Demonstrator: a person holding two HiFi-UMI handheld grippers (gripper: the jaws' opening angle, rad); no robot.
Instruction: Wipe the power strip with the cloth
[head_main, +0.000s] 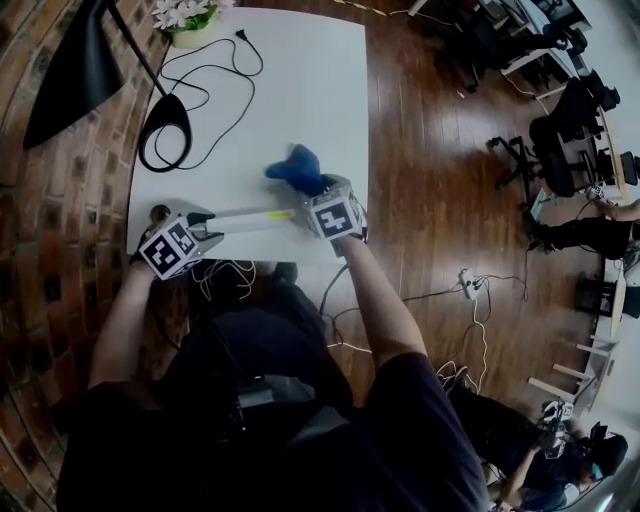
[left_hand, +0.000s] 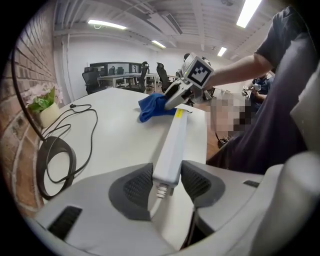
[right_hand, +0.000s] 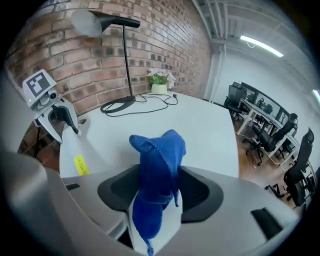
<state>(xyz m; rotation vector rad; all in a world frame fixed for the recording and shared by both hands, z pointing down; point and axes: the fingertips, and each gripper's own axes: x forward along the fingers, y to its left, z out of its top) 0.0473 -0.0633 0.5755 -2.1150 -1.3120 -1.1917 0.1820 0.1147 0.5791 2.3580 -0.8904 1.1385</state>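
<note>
The left gripper (left_hand: 167, 186) pinches the cord end of the power strip (left_hand: 173, 140), which looks rigid and lies on the tabletop (left_hand: 115, 130). The right gripper (right_hand: 159, 187) clamps the cloth (right_hand: 159, 150) (soft, limp, probably best held bunched) near its far end.

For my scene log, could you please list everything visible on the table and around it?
table: one, white, centre
power strip: one, white, along the table's near edge
cloth: one, blue, by the strip's right end
desk lamp: one, black, table's far left
flower pot: one, white, table's far edge
office chairs: several, black, right of the table
left gripper: one, grey, shut on the power strip's cable end
right gripper: one, grey, shut on the cloth
</note>
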